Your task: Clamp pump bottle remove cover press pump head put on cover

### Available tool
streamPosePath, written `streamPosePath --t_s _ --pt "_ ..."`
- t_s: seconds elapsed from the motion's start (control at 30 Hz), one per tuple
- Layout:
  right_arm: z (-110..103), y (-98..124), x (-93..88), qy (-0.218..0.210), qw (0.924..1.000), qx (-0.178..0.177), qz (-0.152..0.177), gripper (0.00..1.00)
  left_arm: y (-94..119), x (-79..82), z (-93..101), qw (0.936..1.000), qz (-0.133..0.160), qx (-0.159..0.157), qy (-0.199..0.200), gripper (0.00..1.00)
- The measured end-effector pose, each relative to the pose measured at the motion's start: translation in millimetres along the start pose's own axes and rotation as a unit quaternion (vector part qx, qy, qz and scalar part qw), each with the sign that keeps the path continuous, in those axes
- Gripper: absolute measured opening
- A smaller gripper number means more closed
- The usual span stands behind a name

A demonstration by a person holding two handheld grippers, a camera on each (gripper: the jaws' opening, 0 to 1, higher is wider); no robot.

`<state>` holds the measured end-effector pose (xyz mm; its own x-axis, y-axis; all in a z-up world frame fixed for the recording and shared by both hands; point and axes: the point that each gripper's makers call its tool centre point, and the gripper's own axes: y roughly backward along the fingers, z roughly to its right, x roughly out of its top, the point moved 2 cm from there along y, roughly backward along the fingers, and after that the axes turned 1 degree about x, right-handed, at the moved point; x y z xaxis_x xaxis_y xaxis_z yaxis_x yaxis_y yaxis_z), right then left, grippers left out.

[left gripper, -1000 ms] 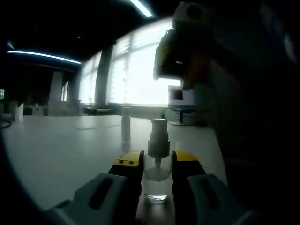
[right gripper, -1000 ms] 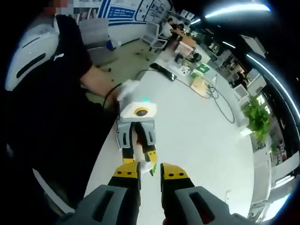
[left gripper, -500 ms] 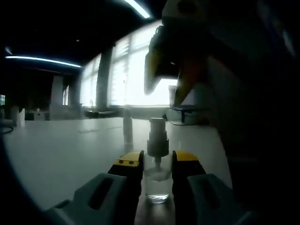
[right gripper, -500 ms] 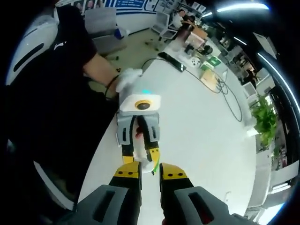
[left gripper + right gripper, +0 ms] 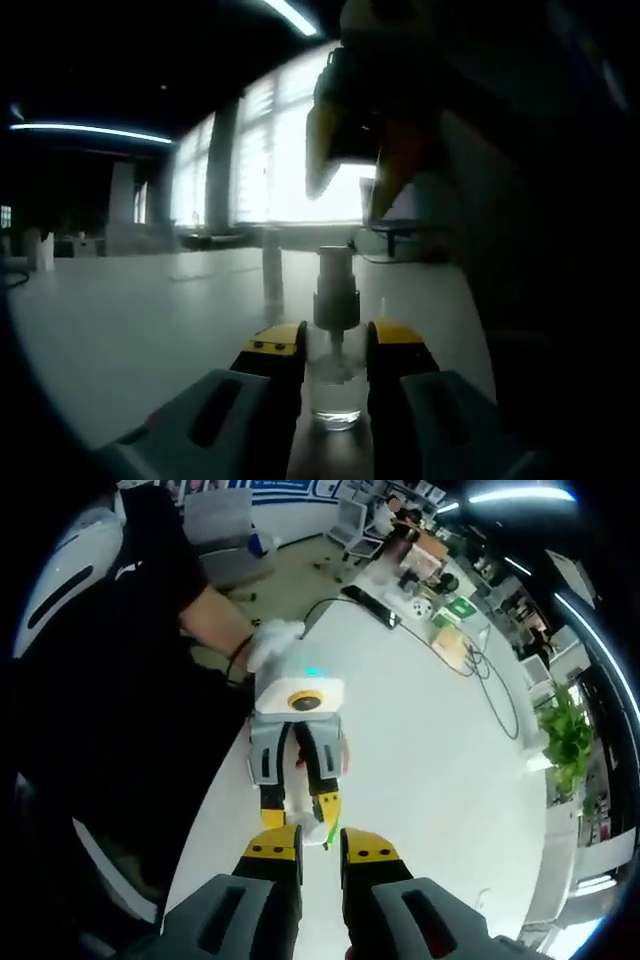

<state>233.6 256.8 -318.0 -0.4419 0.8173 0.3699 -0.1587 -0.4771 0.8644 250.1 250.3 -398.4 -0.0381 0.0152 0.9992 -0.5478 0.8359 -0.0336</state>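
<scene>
The left hand-held gripper (image 5: 335,350) pinches the clear pump bottle (image 5: 334,385) upright on the worktop (image 5: 150,310), steadying it. The right hand-held gripper (image 5: 320,842), jaws nearly together, hovers at twelve o'clock above the pump head (image 5: 335,285), likely to press.

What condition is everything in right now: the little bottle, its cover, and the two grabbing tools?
Pump bottle: upright on the table, clamped, pump head bare.
Cover: off, standing behind the bottle.
Left gripper: jaws shut on the bottle.
Right gripper: above the bottle, jaws slightly apart, holding nothing.
</scene>
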Motion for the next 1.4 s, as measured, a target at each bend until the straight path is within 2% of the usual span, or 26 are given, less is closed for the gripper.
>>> streamPosePath --t_s 0.3,0.47,0.63,0.83,1.2,1.4 --pt "1.6 -2.4 0.1 0.012 0.9997 0.012 -0.018 0.03 -0.3 -0.4 -1.5 0.9999 -0.003 -0.002 0.011 0.15" --pt "0.6 -5.3 -5.1 0.019 0.9982 0.036 -0.045 0.00 -0.4 -0.5 -1.9 0.9999 -0.003 -0.003 0.013 0.15" --pt "6.8 -9.3 -3.4 0.027 0.9973 0.045 -0.051 0.00 -0.1 -0.8 -4.2 0.9999 -0.003 -0.003 0.017 0.15" --pt "2.6 -16.5 -5.0 0.028 0.9941 0.084 -0.063 0.00 -0.3 -0.7 -4.1 0.9995 -0.006 -0.003 0.030 0.15" --pt "0.7 -19.0 -7.0 0.018 0.9914 0.104 -0.077 0.00 0.0 -0.9 -3.0 0.9997 -0.004 -0.006 0.021 0.15" --pt "-1.4 -20.4 -5.4 0.028 0.9892 0.111 -0.091 0.00 0.6 -1.1 -2.2 0.9998 -0.004 -0.008 0.018 0.15"
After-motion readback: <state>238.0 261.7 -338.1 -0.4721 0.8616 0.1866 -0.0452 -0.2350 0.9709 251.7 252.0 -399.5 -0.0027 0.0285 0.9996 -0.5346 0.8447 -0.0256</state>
